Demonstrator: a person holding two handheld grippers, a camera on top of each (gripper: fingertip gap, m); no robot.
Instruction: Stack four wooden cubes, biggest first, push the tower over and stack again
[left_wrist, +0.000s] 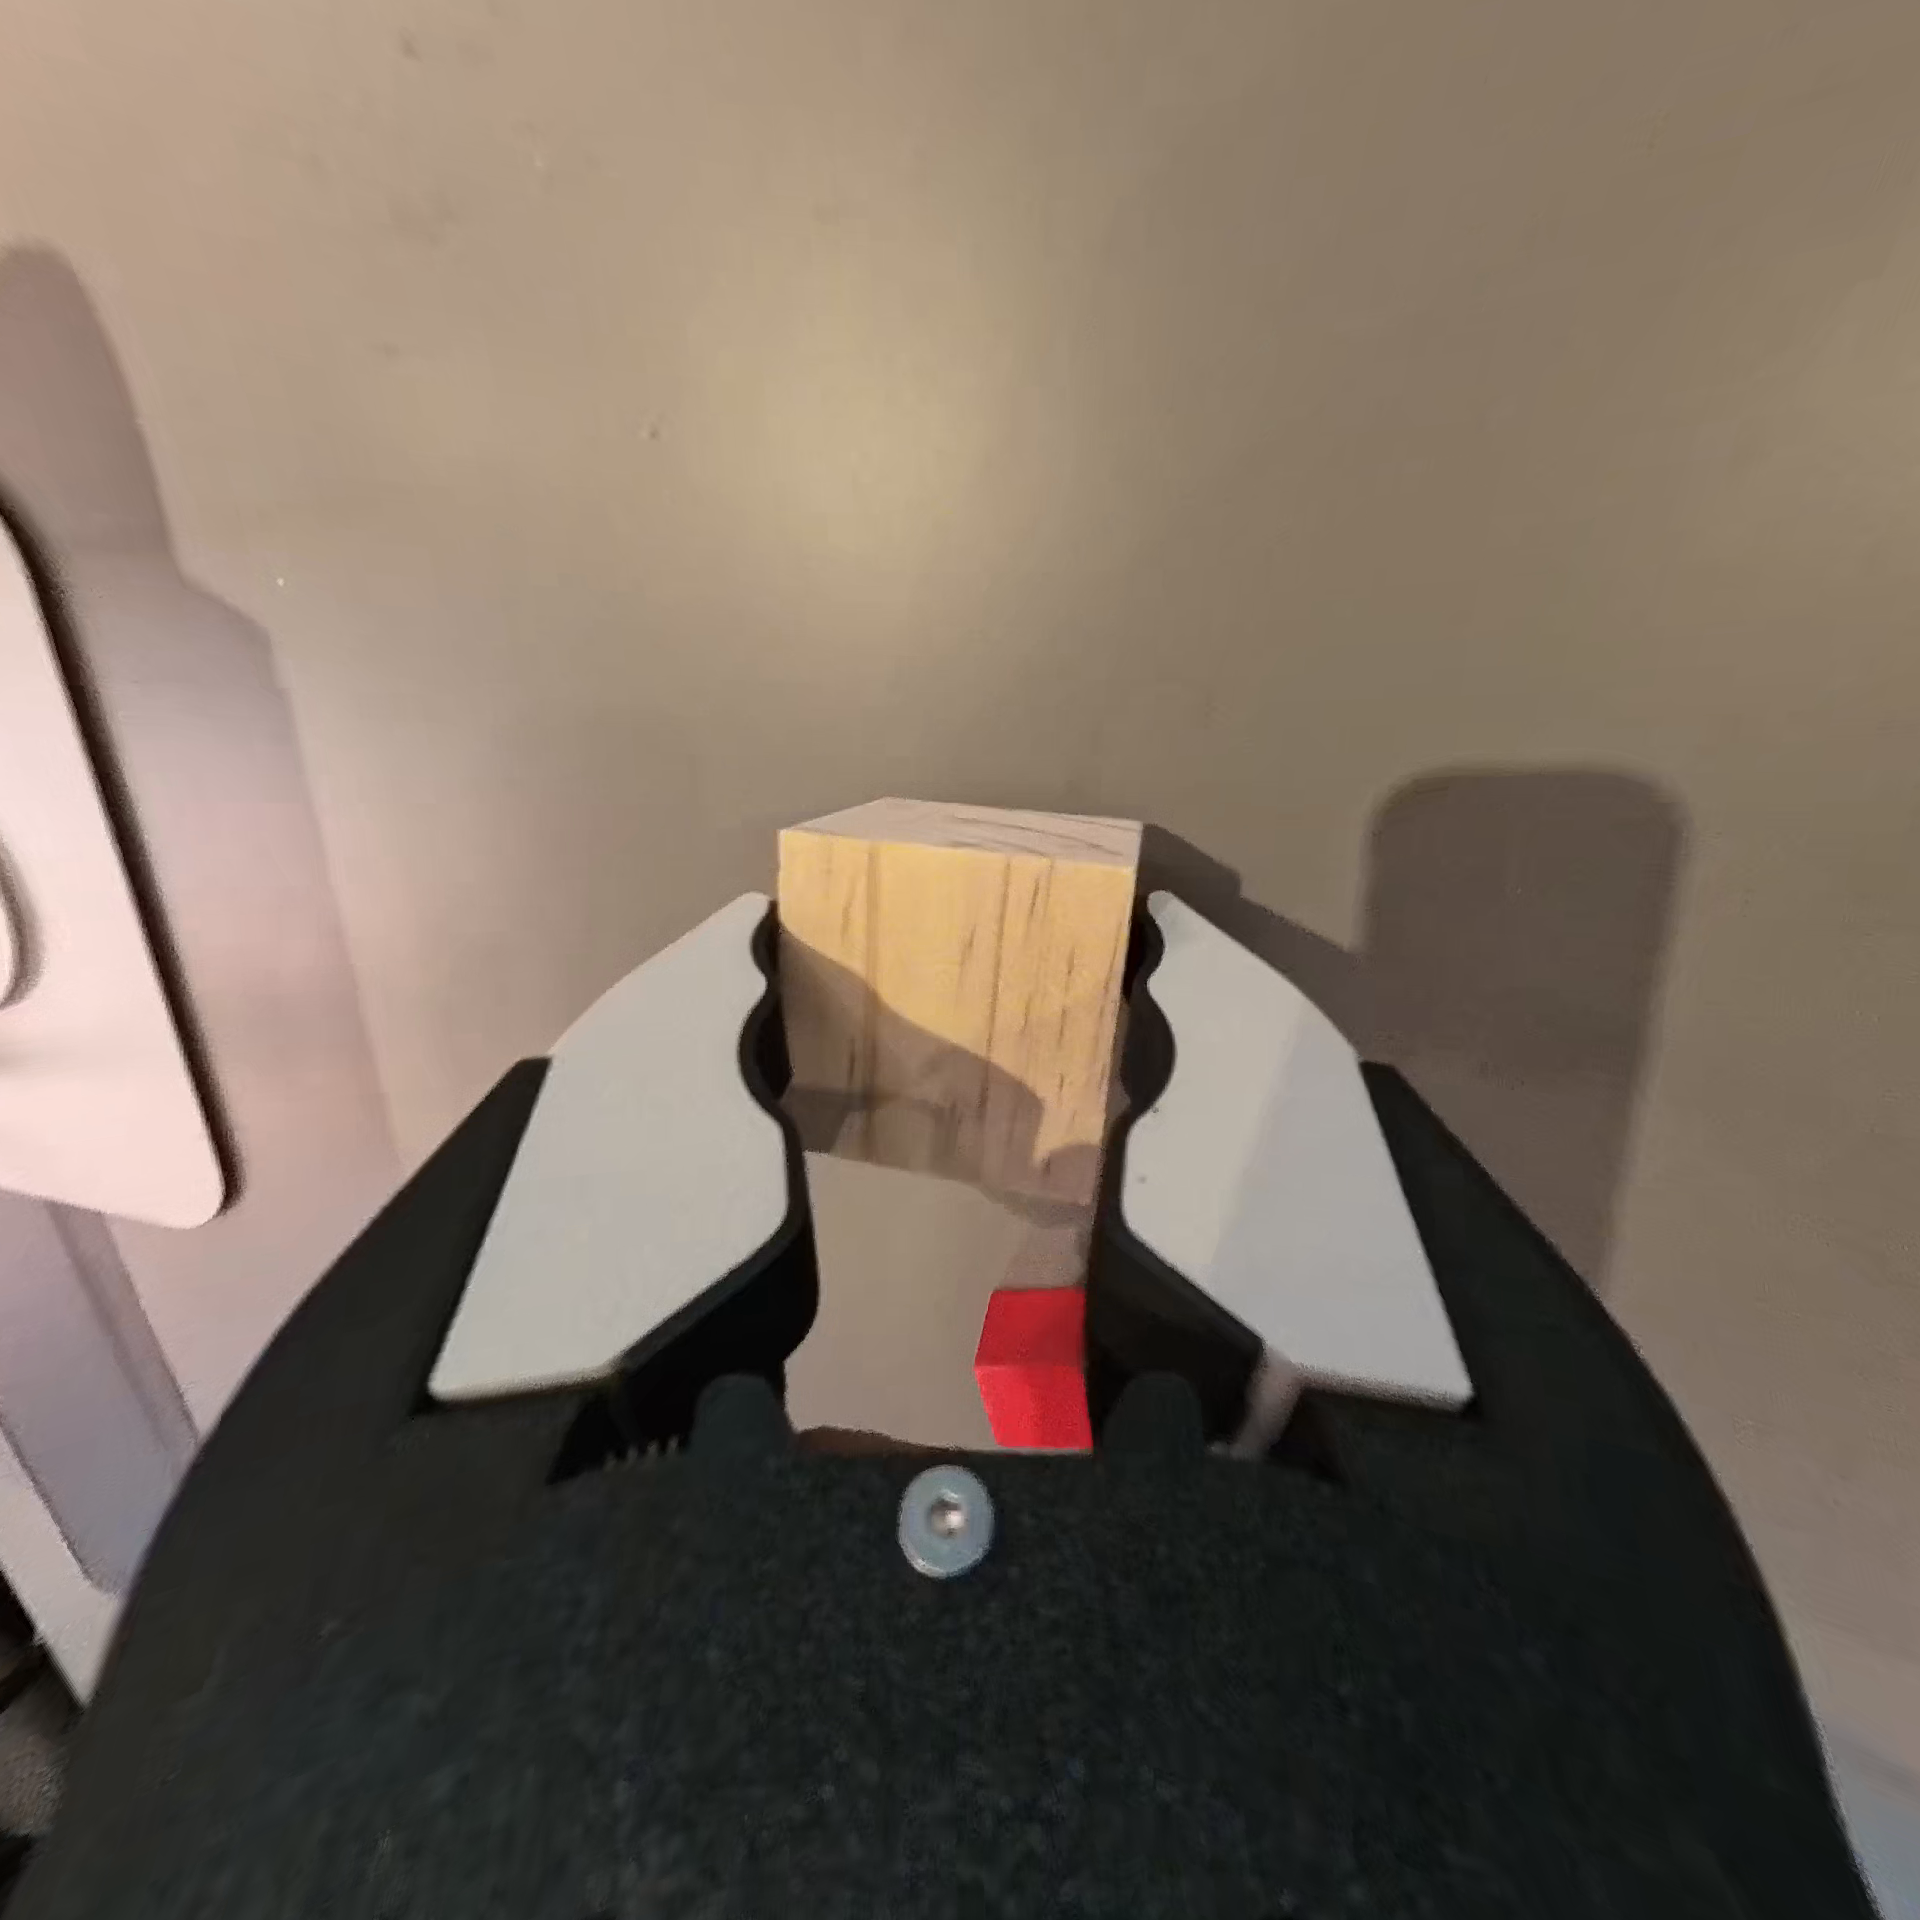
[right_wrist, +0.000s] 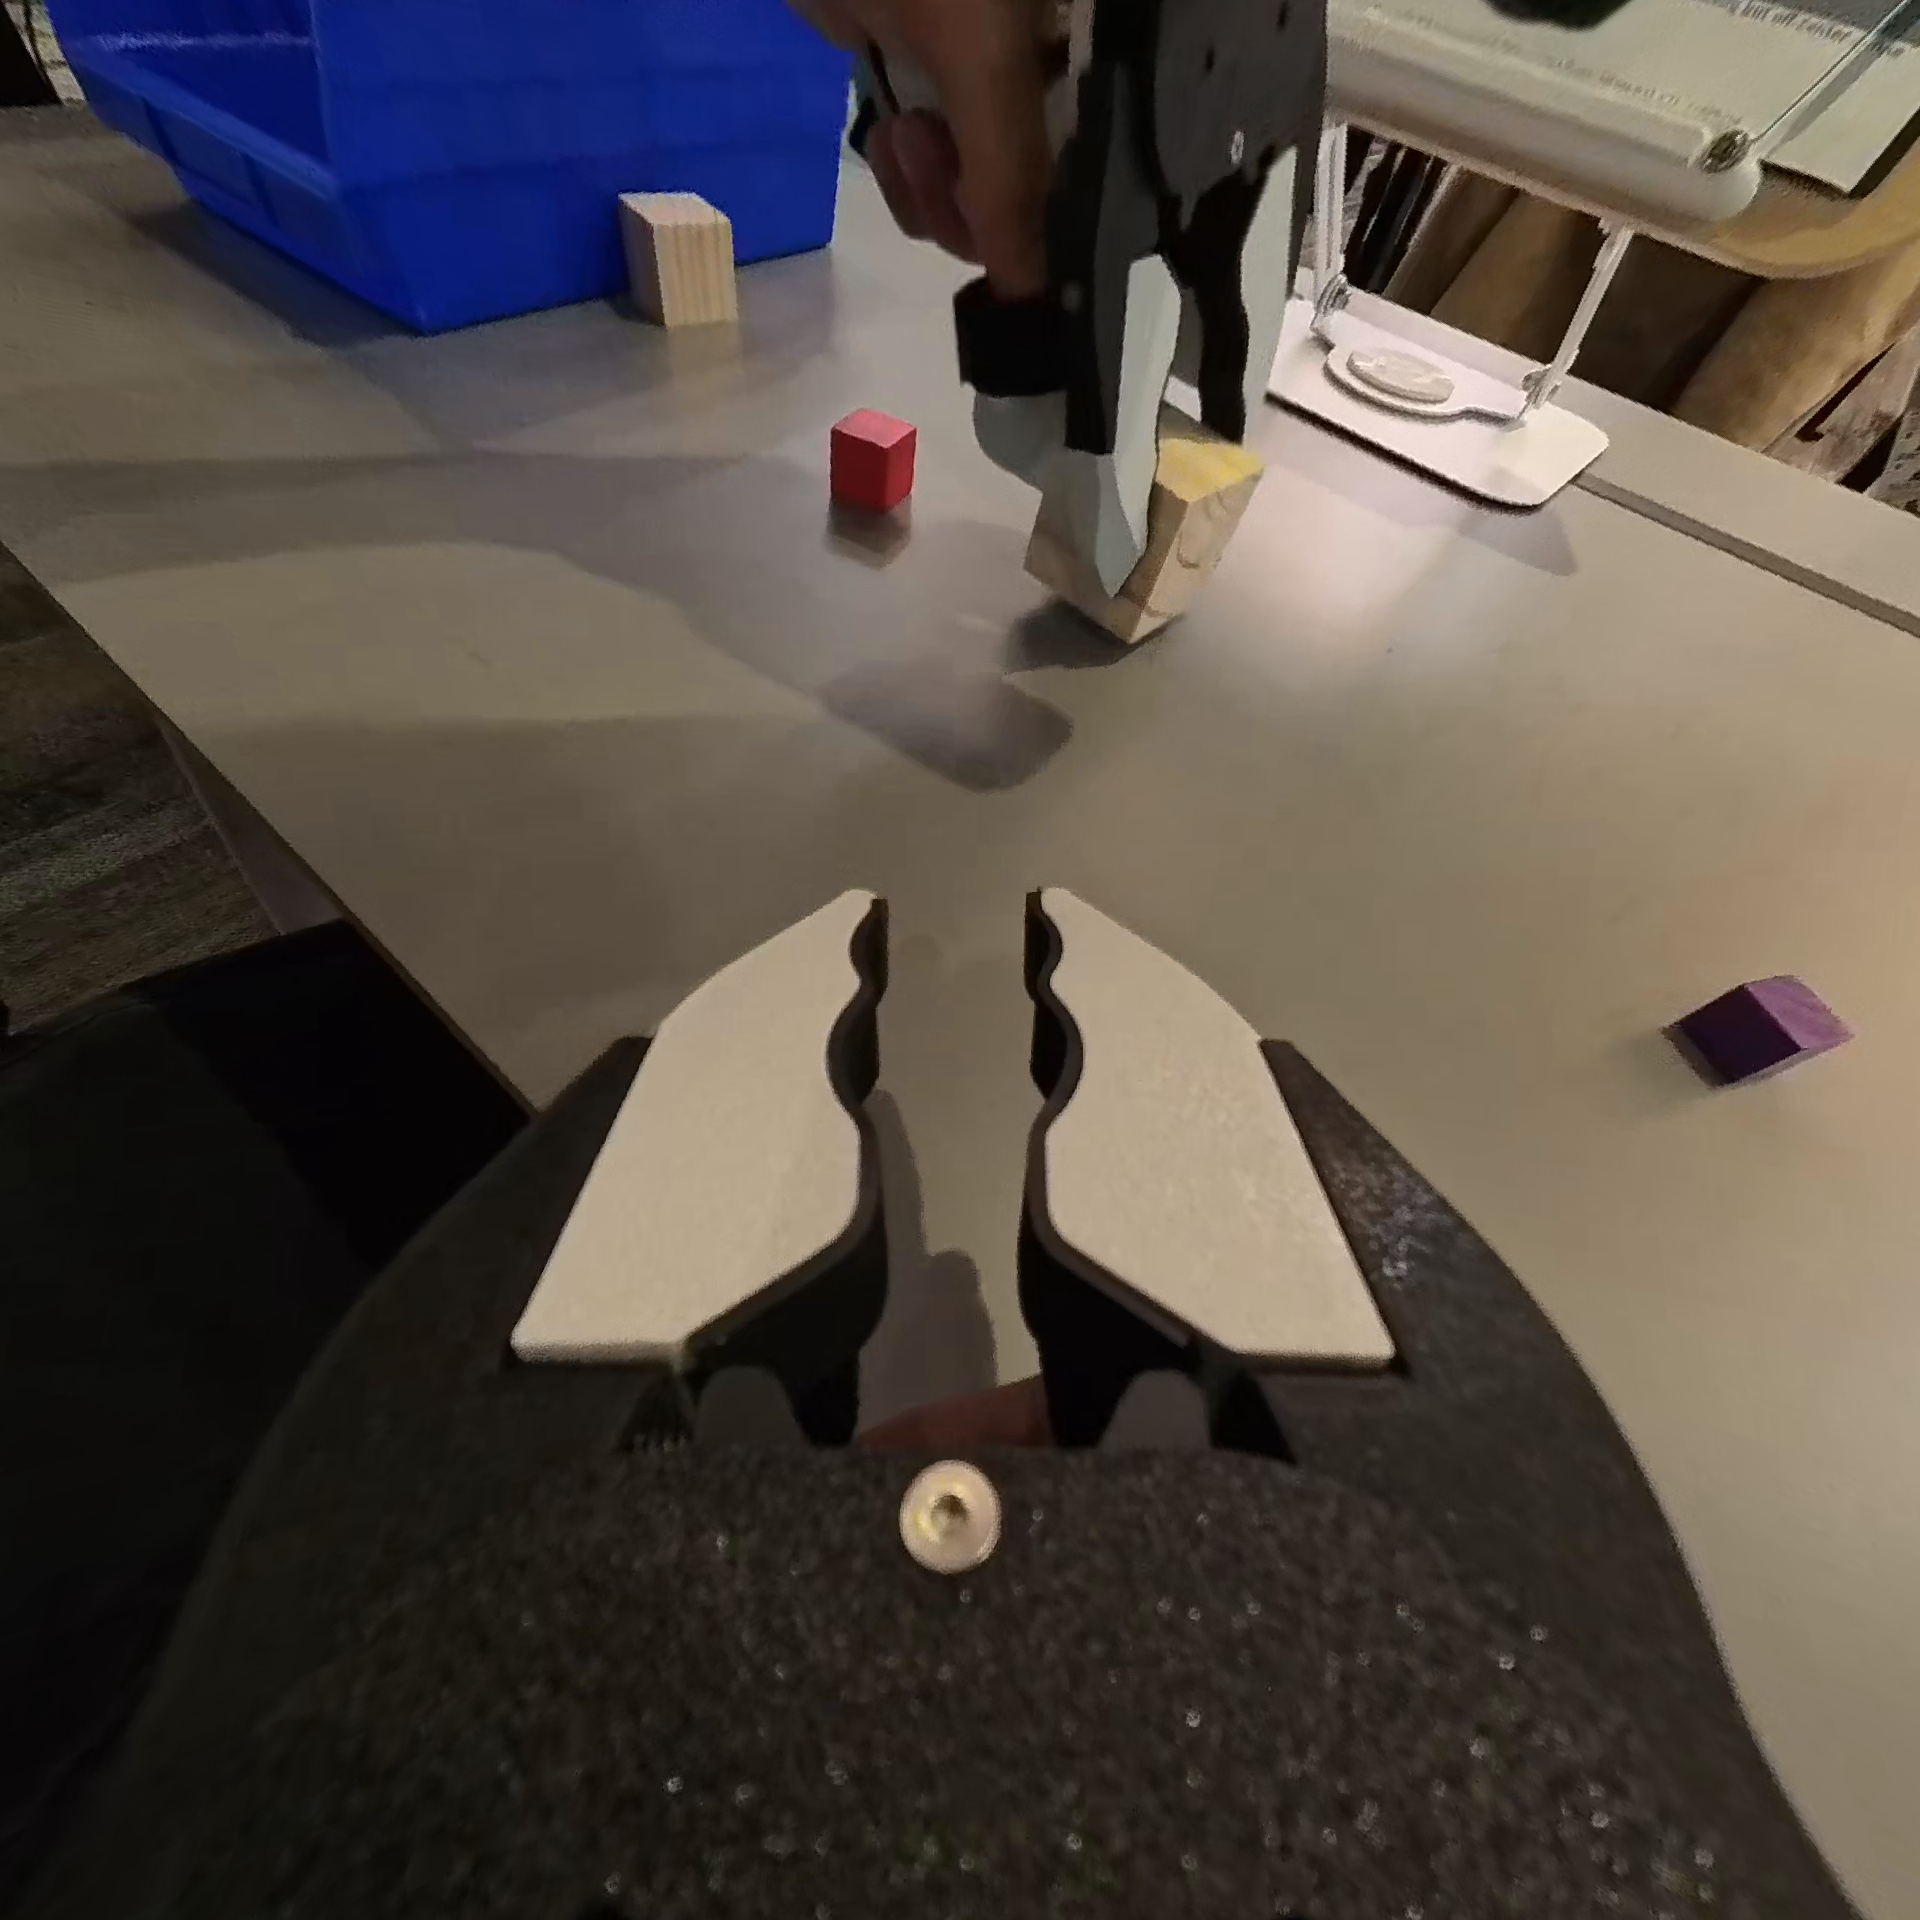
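Right gripper (right_wrist: 956, 935) idles empty, jaws slightly apart, while left gripper (right_wrist: 1174, 499) clamps a plain wooden cube (right_wrist: 1195, 551) tilted just off the counter (right_wrist: 1351, 831) — no tower yet, red cube (right_wrist: 873, 457), purple cube (right_wrist: 1756, 1029) and pale block (right_wrist: 681, 260) scattered apart.

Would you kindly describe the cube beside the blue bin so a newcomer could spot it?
Find the blue bin at the table's far end. The pale wooden cube stands against its front, unpainted and striped, unlike the small red cube.
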